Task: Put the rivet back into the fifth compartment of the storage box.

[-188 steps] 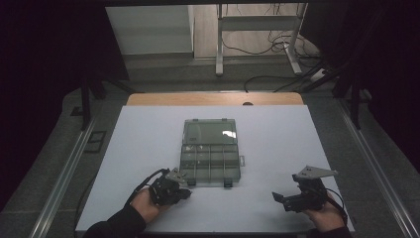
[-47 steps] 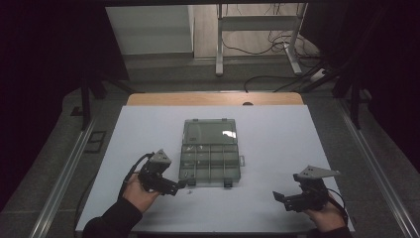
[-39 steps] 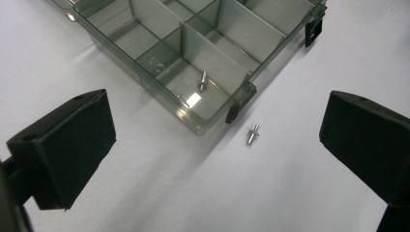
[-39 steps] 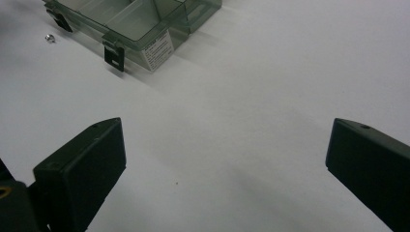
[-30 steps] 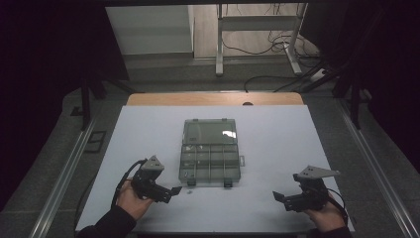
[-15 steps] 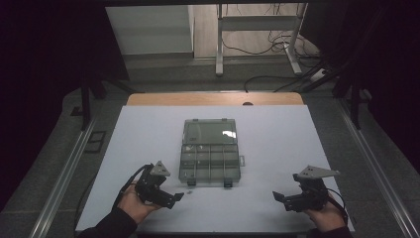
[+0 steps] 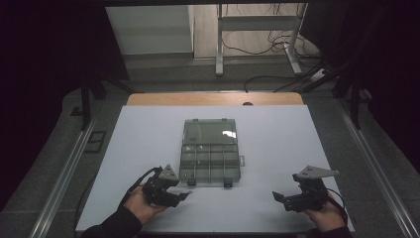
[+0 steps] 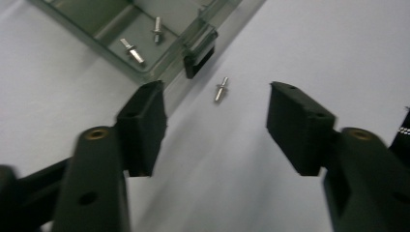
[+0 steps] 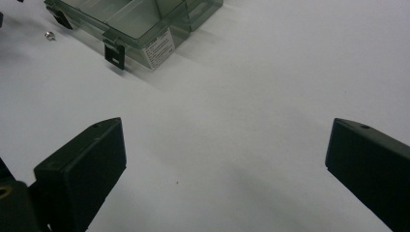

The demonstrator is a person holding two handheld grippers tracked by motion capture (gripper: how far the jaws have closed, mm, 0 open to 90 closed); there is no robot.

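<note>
Left gripper [image 7: 184, 195] sits low at the near-left of the table [image 7: 277, 134], held in the left hand [image 7: 141, 206], nose angled toward the front-left corner of the parts box [image 7: 210, 158]. Jaws part-way in and just been closing; in the left gripper view a small loose screw [image 8: 221, 89] lies on the table ahead between them, pads not touching it, nothing gripped. Screw is just beside the box's black latch [image 8: 198, 58], outside the box. Two more screws [image 8: 131, 50] lie in the nearest compartment.

Right gripper [image 7: 278, 197] rests near the front-right edge in the right hand [image 7: 327, 218], pointing left across the table, jaws wide with only bare table between them. Box is well apart from it; right gripper view shows the box's labelled corner [image 9: 160, 47] far off.

Box lid [image 7: 210, 131] is open and laid back flat. Nothing blocks the left gripper's line to the screw.

Versus a second ago: left hand has shifted slightly nearer and lower, right hand unchanged
</note>
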